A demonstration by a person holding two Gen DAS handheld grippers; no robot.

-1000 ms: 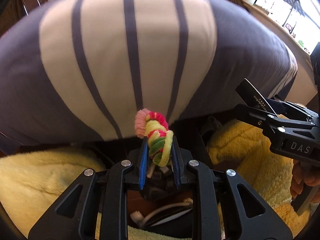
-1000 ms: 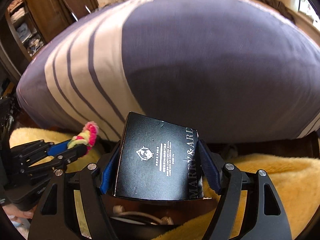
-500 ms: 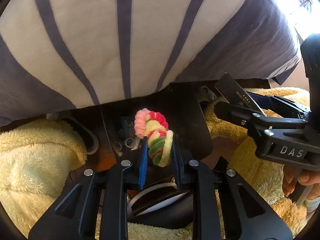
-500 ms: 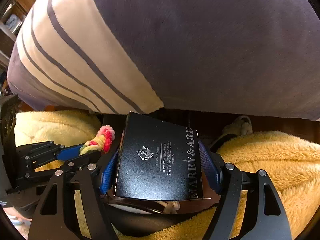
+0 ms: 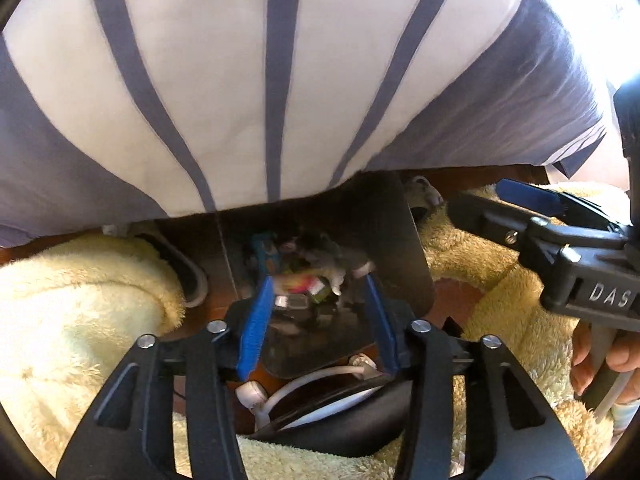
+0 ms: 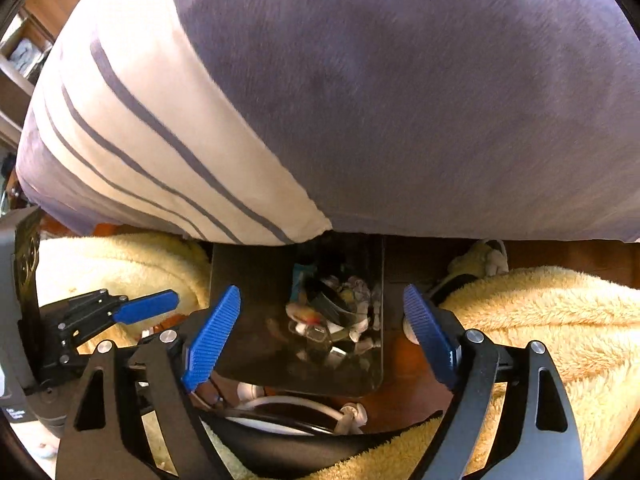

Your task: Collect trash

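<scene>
Striped bedding (image 5: pixel 240 92) fills the background of both views, with the dark bin (image 6: pixel 256 280) on the wooden floor just below its edge, between folds of a yellow fleece blanket (image 6: pixel 540 312). Both grippers point steeply down over the bin's mouth, presumably so that whatever they let go falls straight in. The left gripper (image 5: pixel 316 300) has just been opening its jaws; they stand apart with nothing pressed between them, and the colourful fuzzy band (image 5: pixel 298 282) shows between and beyond their tips, blurred, among the rubbish in the bin. The right gripper (image 6: pixel 320 320) has likewise just been opening; its jaws stand wide and bare, and the black box (image 6: pixel 332 302) seems to lie tilted in the bin beyond and between them, though the clutter makes that hard to be sure of. A white cable (image 6: pixel 288 400) lies on the floor just under the jaws, outside the bin. Both drops look finished, in my judgement.
</scene>
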